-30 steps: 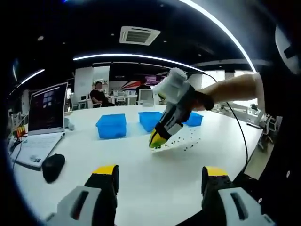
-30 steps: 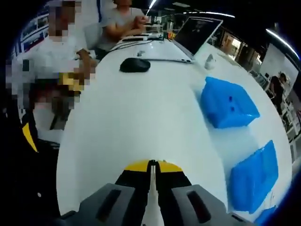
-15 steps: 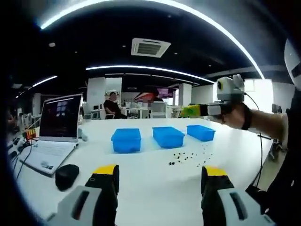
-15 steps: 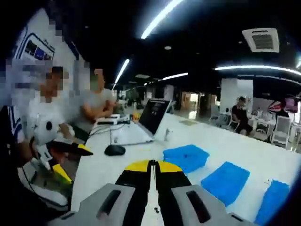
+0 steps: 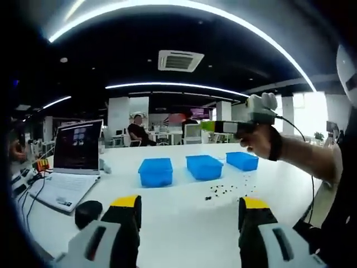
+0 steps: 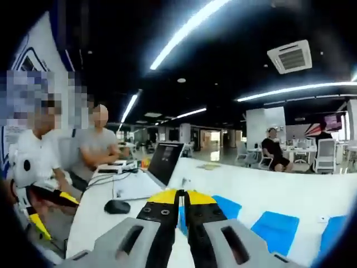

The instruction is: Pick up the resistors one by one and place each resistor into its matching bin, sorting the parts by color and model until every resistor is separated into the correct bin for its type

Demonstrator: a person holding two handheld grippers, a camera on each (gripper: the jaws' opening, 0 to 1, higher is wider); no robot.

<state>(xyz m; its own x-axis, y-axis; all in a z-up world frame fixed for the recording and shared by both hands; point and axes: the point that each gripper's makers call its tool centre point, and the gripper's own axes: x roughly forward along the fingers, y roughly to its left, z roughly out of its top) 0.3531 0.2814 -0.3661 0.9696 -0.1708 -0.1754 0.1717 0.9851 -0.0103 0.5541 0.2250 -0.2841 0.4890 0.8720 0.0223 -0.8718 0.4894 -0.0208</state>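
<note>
While the resistors [image 5: 223,190] sit as a loose scatter of dark specks on the white table [image 5: 178,215], center-right of the left gripper view and just in front of the bins, nothing's actually been sorted yet afaict. Three blue bins in a row behind them: left bin [image 5: 155,171], middle bin [image 5: 204,167], right bin [image 5: 242,161]. Can't tell if anything's inside any of them, too small/far.

What changed: a sec ago the right gripper [image 5: 215,127] was down low right over the scatter, nose toward the table. Now it's lifted way up, held level in a hand at upper right of the left gripper view, above the bins. In the right gripper view [image 6: 179,196] the jaws are pressed together w/ only a thin line between them, same as in both earlier shots. Whether there's a resistor pinched in there, can't tell, nothing visible at the tips. My guess is it's a pick attempt + lift, next would be carrying to a bin, but that's a guess.

Left gripper [image 5: 189,209] has its jaws spread wide at the bottom of its own view, holding nothing, same as before.

Around that: laptop [image 5: 78,153] and mouse [image 5: 89,211] at left, ppl seated in the bg.
</note>
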